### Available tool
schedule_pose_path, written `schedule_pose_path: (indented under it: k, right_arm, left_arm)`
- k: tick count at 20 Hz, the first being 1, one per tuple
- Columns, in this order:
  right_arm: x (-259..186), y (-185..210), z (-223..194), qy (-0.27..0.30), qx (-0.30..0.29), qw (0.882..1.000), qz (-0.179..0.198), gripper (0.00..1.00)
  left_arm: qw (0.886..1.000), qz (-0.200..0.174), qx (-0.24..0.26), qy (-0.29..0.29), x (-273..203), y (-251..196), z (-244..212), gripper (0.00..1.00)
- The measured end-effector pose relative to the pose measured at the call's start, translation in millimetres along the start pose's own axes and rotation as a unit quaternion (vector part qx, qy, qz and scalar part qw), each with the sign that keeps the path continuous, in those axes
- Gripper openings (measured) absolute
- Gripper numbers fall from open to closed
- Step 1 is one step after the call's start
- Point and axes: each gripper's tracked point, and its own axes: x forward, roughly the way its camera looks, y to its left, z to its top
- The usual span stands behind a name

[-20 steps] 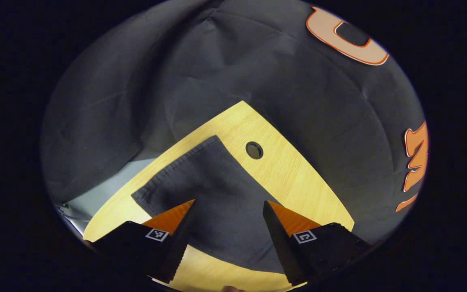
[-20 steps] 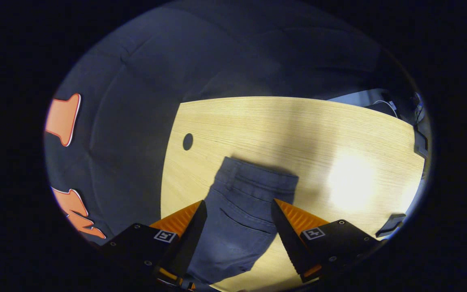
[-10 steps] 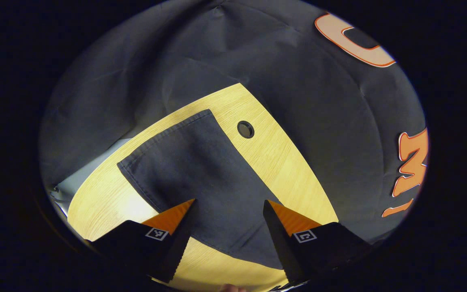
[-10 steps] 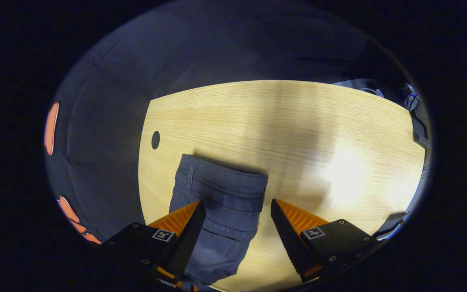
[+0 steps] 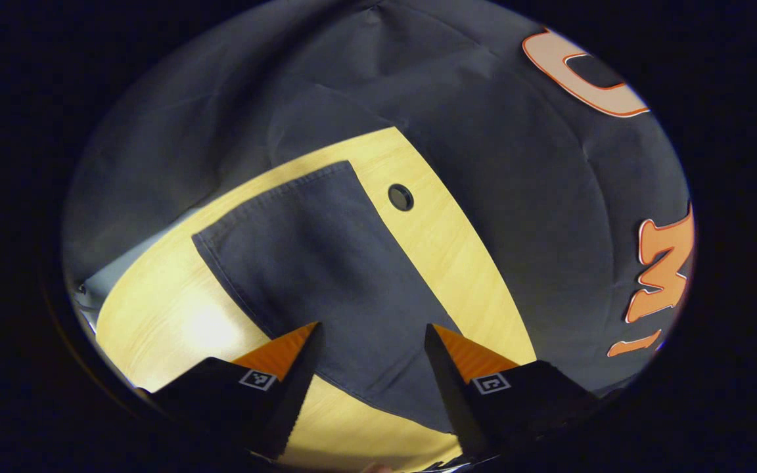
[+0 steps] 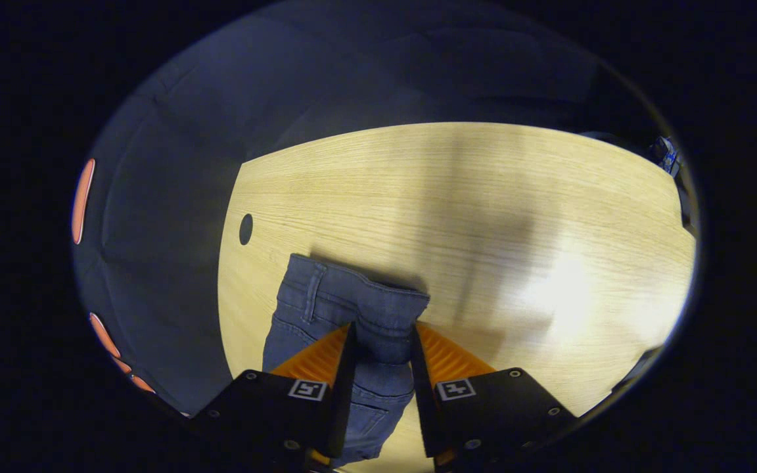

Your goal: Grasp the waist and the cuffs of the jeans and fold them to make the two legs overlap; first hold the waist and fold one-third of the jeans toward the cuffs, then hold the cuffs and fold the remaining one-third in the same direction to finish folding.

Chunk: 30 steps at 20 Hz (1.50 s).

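Denim waist [image 6: 359, 309] pinched by right tool [image 6: 380, 335]; left tool [image 5: 372, 335] gapes over cuffs [image 5: 273, 197]; thin bite may slip.

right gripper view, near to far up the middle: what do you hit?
right gripper closed on the jeans → waistband → bare table → booth wall cloth.

No readable text, brand or number; square coded markers on tool fingers undecipherable.
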Motion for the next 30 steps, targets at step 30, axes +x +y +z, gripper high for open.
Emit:
schedule_pose_path:
  k: [30]
  right_arm:
    - [-130,162,-120,-0.094,-0.236,0.959,0.126,0.16]
  left_arm:
    - [0.990,-0.055,0.126,-0.034,-64,10,-36,0.92]
